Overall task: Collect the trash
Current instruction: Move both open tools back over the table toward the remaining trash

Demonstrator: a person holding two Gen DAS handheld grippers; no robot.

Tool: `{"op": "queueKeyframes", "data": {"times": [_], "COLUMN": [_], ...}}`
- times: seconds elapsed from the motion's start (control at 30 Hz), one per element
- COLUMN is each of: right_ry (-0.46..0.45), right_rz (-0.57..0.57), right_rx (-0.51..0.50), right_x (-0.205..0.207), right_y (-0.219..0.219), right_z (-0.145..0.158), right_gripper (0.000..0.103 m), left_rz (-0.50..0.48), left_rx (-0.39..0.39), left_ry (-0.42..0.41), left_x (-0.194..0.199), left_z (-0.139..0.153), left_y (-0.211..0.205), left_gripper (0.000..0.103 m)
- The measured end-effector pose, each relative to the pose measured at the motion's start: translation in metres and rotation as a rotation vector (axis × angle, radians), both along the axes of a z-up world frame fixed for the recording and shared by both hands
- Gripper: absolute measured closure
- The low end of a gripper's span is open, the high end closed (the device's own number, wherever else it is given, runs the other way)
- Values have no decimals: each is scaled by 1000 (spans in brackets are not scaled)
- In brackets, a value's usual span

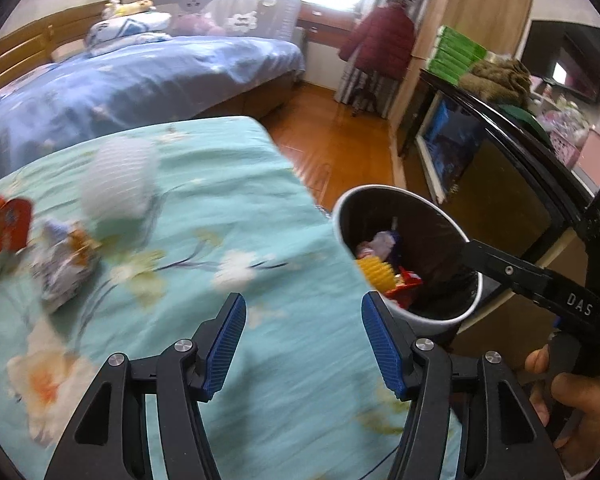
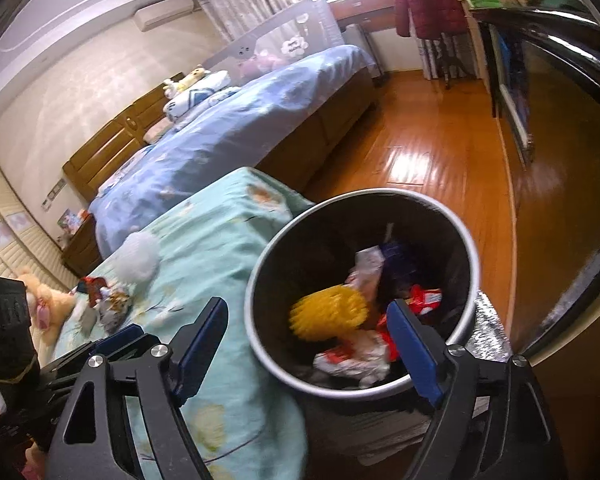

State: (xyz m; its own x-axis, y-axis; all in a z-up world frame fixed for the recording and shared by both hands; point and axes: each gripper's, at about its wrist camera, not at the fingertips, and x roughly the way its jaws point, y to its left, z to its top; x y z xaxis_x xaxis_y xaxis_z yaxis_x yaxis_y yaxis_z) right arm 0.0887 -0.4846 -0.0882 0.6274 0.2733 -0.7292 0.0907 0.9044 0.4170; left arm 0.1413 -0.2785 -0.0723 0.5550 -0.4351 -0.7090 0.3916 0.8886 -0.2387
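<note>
A round black trash bin (image 1: 452, 322) with a pale rim stands beside the teal bedspread (image 1: 228, 208); it also shows in the right wrist view (image 2: 470, 236). Inside lie a yellow spiky ball (image 2: 328, 314), red and white wrappers (image 2: 352, 360) and crumpled paper. My left gripper (image 1: 303, 344) is open and empty over the bedspread, left of the bin. My right gripper (image 2: 308, 346) is open and empty above the bin's near rim. On the bed lie a crumpled wrapper (image 1: 62, 264), a red packet (image 1: 12, 226) and a pale blurred bundle (image 1: 118, 182).
A bed with blue bedding (image 1: 140, 80) stands behind. A wooden floor (image 2: 432, 152) runs to the right. A dark glass cabinet (image 1: 500, 184) stands right of the bin. A red coat (image 1: 382, 40) hangs by the window. A plush toy (image 2: 48, 304) lies at the left.
</note>
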Motion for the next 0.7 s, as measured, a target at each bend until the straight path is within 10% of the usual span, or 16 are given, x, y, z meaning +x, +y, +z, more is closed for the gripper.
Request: {"op": "queueKeyframes", "data": {"times": [0.7], "right_ry": [7], "right_rz": [230], "right_rx": [64], "right_x": [1], "right_y": [126], "right_z": [-5], "right_gripper": [19], "left_rz": [277], "left_rx": [-30], "left_ry": [6], "left_x": [-67], "left_z": [11], "left_y": [128], "left_gripper": [43]}}
